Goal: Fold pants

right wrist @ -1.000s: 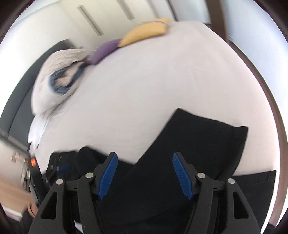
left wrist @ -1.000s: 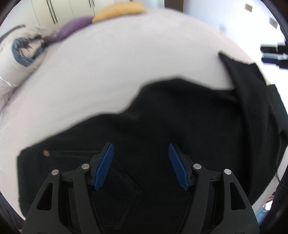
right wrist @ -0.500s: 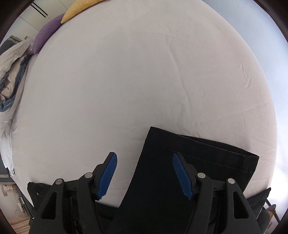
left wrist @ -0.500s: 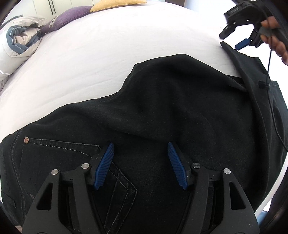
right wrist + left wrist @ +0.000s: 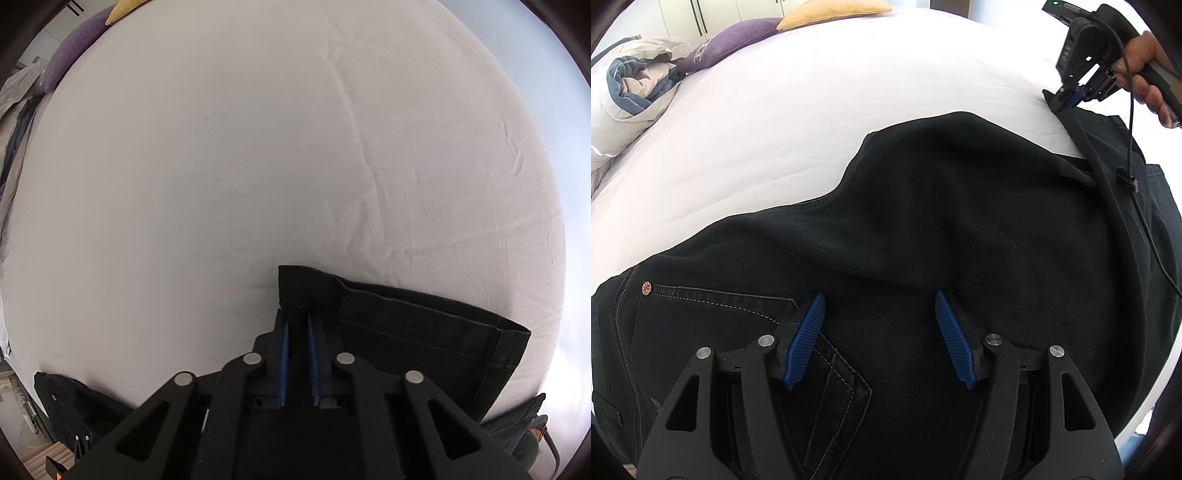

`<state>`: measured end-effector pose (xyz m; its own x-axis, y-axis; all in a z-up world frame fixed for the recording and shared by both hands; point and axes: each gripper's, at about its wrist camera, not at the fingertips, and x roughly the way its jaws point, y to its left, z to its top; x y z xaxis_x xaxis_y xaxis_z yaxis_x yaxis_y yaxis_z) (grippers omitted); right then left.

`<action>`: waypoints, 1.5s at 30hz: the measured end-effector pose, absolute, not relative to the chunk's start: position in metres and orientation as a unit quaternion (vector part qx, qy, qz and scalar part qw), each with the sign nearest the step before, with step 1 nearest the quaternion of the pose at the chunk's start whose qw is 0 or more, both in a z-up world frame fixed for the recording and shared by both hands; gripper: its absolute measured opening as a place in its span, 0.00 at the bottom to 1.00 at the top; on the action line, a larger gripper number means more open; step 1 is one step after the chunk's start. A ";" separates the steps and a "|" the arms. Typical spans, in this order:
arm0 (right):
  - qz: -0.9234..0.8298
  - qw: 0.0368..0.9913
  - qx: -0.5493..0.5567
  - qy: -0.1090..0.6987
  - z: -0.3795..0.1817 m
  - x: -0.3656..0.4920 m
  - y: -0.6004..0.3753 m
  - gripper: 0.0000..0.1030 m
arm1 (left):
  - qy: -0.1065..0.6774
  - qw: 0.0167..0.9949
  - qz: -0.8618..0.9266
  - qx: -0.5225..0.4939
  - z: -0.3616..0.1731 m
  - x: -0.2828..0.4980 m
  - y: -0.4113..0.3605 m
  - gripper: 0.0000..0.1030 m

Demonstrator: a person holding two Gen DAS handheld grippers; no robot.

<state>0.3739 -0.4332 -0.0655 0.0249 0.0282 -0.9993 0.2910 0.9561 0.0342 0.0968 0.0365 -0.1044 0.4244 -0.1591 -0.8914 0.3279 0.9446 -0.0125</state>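
Note:
Black pants lie spread on a white bed, waist and back pocket near me in the left wrist view. My left gripper is open and hovers over the seat of the pants. My right gripper is shut on the hem corner of a pant leg. It also shows at the far right of the left wrist view, held by a hand, pinching that leg end.
A purple pillow, a yellow pillow and a bundled grey-blue duvet lie at the head of the bed. A cable hangs from the right gripper over the pants. White sheet stretches beyond the hem.
My right gripper has come down onto the leg hem and closed on it. My left gripper has stayed open over the seat of the pants.

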 end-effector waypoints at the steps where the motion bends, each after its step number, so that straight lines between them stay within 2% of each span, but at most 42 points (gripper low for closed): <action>1: -0.089 0.711 0.120 0.687 -0.063 0.367 -0.445 0.06 | 0.517 0.840 -0.144 0.082 -0.104 0.096 0.036 0.59; 11: -0.047 0.792 0.191 0.578 0.009 0.288 -0.485 0.03 | 0.525 0.836 -0.136 0.084 -0.100 0.101 0.026 0.60; 17: -0.046 0.833 0.239 0.497 0.063 0.203 -0.535 0.03 | 0.532 0.833 -0.127 0.083 -0.100 0.104 0.024 0.60; 20: -0.057 0.842 0.271 0.462 0.073 0.151 -0.560 0.03 | 0.539 0.830 -0.121 0.071 -0.098 0.108 0.024 0.60; 24: -0.093 0.839 0.302 0.442 0.051 0.075 -0.581 0.03 | 0.542 0.831 -0.108 0.067 -0.097 0.111 0.022 0.62; 32: -0.144 0.781 0.409 0.449 -0.031 -0.018 -0.611 0.03 | 0.537 0.837 -0.084 0.064 -0.098 0.112 0.019 0.64; 41: -0.137 0.794 0.412 0.426 -0.030 -0.045 -0.595 0.02 | 0.523 0.849 -0.054 0.052 -0.095 0.103 0.016 0.65; 45: -0.137 0.771 0.446 0.433 -0.053 -0.047 -0.599 0.00 | 0.520 0.851 -0.049 0.046 -0.094 0.100 0.018 0.66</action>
<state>-0.0465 -0.5987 -0.0530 0.5873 0.1743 -0.7904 0.5977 0.5650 0.5688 0.1004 0.0175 -0.0937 0.4535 -0.0356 -0.8905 0.1321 0.9909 0.0276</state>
